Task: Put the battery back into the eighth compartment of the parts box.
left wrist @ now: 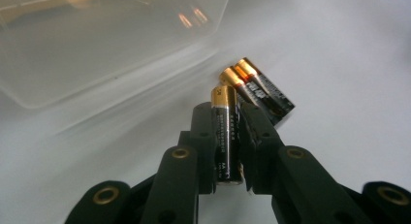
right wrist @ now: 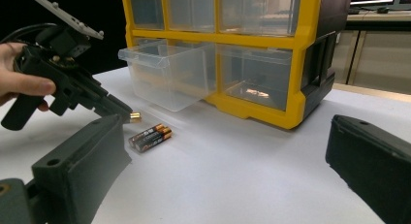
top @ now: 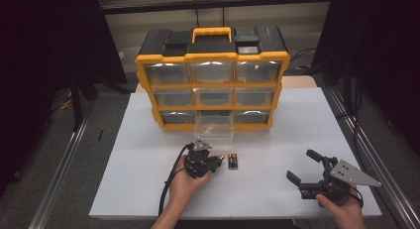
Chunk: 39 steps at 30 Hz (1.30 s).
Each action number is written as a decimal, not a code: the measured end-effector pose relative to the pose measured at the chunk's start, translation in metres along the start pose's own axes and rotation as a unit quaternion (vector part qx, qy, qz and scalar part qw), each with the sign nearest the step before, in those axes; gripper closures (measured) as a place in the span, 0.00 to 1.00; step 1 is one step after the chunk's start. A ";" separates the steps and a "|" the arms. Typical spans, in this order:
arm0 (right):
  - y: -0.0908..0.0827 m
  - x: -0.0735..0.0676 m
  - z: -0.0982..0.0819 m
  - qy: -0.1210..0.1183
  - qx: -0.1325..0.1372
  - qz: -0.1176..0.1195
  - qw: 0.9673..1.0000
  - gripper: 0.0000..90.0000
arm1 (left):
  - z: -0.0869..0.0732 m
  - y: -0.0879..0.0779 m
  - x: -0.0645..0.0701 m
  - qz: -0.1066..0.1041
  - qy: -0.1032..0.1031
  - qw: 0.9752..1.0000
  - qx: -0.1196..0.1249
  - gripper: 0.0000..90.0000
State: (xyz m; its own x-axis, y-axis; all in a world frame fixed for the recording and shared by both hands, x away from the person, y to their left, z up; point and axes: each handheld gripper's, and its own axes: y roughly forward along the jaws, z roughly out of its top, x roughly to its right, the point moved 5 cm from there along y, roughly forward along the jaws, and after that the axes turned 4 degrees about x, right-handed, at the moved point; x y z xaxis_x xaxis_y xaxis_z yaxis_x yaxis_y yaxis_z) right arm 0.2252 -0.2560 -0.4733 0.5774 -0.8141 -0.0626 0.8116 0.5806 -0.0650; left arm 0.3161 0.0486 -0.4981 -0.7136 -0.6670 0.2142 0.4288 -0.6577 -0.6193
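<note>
- Left hand-held gripper [left wrist: 228, 136] is clamped on one battery [left wrist: 226, 132], just above the desk [top: 277, 189], beside two other batteries [left wrist: 257, 90].
- Right hand-held gripper [top: 303, 167] waits with jaws apart, holding nothing.
- Step in hand seems the pick-up; next the battery should go over the pulled-out clear drawer [top: 214, 127] and be released.

No legible text on the batteries [left wrist: 257, 90]

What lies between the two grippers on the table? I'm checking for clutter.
In the high view, two batteries lie side by side on the table, close to the left gripper; from them to the right gripper it is bare.
</note>
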 end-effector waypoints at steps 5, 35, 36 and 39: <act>0.000 0.000 0.000 0.000 0.000 0.001 1.000 0.00 | 0.007 -0.011 -0.001 -0.018 -0.002 1.000 -0.006 0.86; 0.000 -0.004 0.001 -0.004 0.001 0.008 1.000 0.00 | 0.073 -0.044 0.007 -0.064 0.028 0.998 -0.003 0.86; 0.000 -0.003 0.001 -0.007 0.000 0.009 1.000 0.00 | 0.075 -0.044 0.005 -0.066 0.024 0.998 0.000 0.86; 0.000 -0.003 0.001 -0.006 0.000 0.006 1.000 0.00 | 0.078 -0.044 0.003 -0.065 0.023 0.998 0.004 0.86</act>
State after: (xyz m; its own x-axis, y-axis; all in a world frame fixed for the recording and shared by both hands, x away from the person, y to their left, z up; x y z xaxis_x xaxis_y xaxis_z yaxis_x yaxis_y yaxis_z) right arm 0.2231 -0.2536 -0.4721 0.5885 -0.8069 -0.0512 0.8043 0.5907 -0.0638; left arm 0.3381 0.0483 -0.4111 -0.7886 -0.5584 0.2576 0.3347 -0.7411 -0.5820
